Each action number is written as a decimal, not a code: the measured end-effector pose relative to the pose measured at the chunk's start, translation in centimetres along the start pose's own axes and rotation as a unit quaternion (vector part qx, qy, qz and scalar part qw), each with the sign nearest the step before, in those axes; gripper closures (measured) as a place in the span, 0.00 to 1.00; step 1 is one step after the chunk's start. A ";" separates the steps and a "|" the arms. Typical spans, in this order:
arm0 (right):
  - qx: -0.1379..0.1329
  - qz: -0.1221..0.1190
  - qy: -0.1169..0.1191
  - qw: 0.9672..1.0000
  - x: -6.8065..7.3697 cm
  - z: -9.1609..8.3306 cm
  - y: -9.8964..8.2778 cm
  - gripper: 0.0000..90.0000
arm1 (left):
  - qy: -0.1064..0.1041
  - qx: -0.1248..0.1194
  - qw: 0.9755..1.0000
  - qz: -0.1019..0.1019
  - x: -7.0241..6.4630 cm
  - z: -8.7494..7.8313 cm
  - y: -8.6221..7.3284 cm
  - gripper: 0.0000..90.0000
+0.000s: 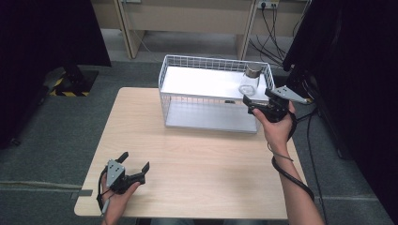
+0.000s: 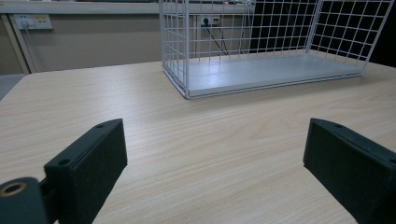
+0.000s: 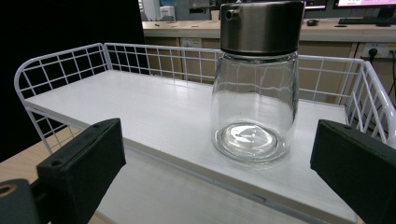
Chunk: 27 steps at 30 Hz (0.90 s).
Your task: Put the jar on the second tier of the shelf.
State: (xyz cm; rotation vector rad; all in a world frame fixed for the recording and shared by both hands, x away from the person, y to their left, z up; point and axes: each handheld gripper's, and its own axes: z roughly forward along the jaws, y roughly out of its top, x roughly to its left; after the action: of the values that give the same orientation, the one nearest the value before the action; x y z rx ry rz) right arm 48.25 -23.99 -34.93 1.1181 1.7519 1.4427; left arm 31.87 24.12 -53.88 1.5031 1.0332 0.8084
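On table (image 1: 197, 164), beyond both claws: wire rack (image 1: 167, 75) | jar (image 1: 250, 80) upright on rack's top shelf, right end, just ahead of right claw (image 1: 257, 104), between its spread jaws' line, untouched | left claw (image 1: 136, 168) spread, empty, well apart from rack | judged: jar looks placed or not yet grasped; cannot tell which.

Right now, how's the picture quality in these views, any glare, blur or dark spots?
High view: top shelf of the wire rack glares nearly white; dark areas at both sides lack detail. Right gripper view: glass jar sharp, with bright reflections in its base; the near jaws look soft. Left gripper view: table evenly lit, the close jaws slightly blurred.
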 end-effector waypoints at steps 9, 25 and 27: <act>0.008 -0.002 0.005 1.000 0.3 -0.7 -1.2 0.04 | 0.000 0.000 1.000 0.000 0.0 0.0 0.0 0.06; 0.027 0.000 0.008 1.000 0.2 -1.9 -4.2 0.04 | 0.001 0.001 1.000 0.001 0.0 0.0 0.0 0.06; 0.028 0.002 0.008 1.000 0.1 -2.1 -4.6 0.04 | 0.001 0.001 1.000 0.000 0.0 0.0 0.0 0.06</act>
State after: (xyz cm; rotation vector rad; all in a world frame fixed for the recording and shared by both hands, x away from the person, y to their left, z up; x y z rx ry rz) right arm 45.39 -25.10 -38.90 1.1435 1.8118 1.4158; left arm 31.88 24.11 -53.88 1.5041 1.0351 0.8101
